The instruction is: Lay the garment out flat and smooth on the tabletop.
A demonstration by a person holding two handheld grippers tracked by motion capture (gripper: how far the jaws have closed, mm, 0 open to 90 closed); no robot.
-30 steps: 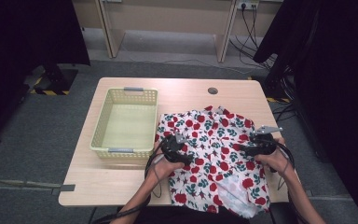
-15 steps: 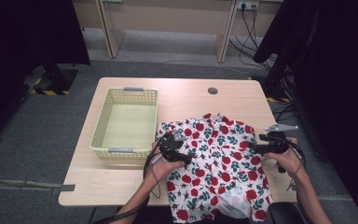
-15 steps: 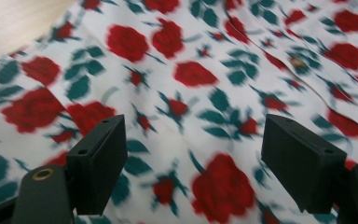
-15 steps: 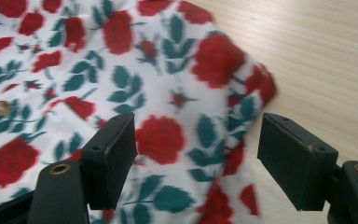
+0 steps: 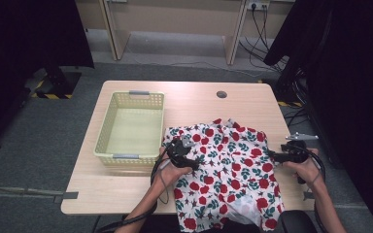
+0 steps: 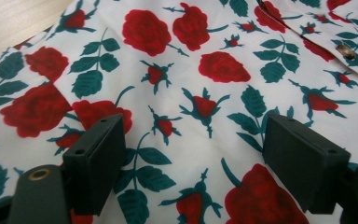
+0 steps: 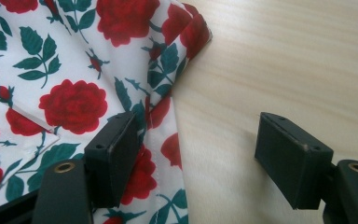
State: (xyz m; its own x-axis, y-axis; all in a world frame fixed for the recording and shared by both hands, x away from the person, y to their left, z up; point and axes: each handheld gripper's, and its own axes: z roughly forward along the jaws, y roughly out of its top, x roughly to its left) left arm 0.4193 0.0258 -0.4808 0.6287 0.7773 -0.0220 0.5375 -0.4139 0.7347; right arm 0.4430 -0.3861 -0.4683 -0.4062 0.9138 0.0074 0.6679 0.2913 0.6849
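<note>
I have the rose-print shirt (image 5: 228, 170) spread on the surface (image 5: 194, 99) to the right of the basket (image 5: 108, 127), its lower part hanging over the near edge. My left claw (image 5: 183, 145) hovers low over the shirt's left side, jaws apart with nothing but flat cloth beneath them. My right claw (image 5: 273, 156) sits at the shirt's right edge, jaws apart as well: in the right gripper view one jaw lies over the hem (image 7: 175, 100) and the other over bare wood, so neither grips anything.

As I read it, the step is taking hold of the two sides to fold or lift the garment. To do it well I'd bring the right claw's open gap squarely across the hem before closing, and pinch a small ridge of fabric on the left rather than pressing flat, keeping both sides level so the cloth doesn't skew.

The pale green basket is empty, handles at both ends.
</note>
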